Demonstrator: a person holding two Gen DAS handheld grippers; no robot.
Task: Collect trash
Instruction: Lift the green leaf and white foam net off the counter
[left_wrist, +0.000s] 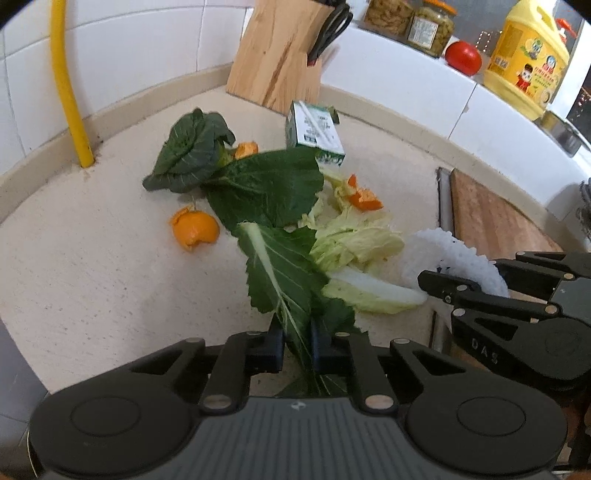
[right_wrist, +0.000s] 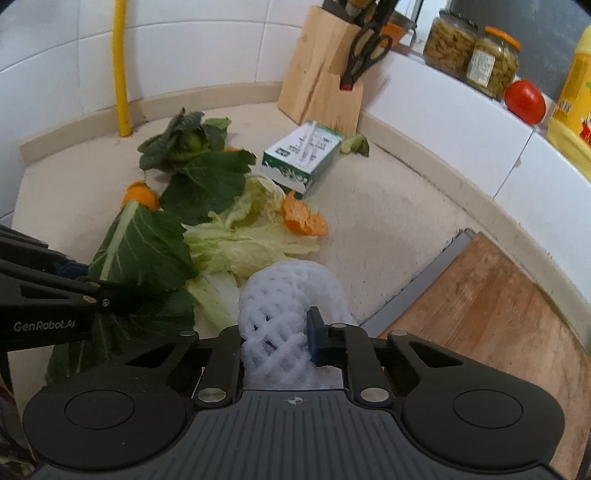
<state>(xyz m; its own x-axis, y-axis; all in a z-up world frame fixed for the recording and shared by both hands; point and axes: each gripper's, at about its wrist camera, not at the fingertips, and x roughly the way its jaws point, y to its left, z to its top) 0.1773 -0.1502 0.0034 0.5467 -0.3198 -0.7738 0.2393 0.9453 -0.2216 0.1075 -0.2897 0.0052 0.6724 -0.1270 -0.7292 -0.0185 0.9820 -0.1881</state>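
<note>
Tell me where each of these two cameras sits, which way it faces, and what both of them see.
Left wrist: sits on the left gripper, facing the tiled corner; its fingers pinch a dark green leaf; the right gripper shows at right.
Right wrist: sits on the right gripper, facing the same corner; its fingers clamp the white foam net; the left gripper shows at left.
Shared: carton, orange peel, knife block, cutting board.

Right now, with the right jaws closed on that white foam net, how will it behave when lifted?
The white foam net probably weighs almost nothing, being open mesh. It looks squashed in the right gripper, so likely soft and springy. It already curves over, so expect flopping, not breaking.
</note>
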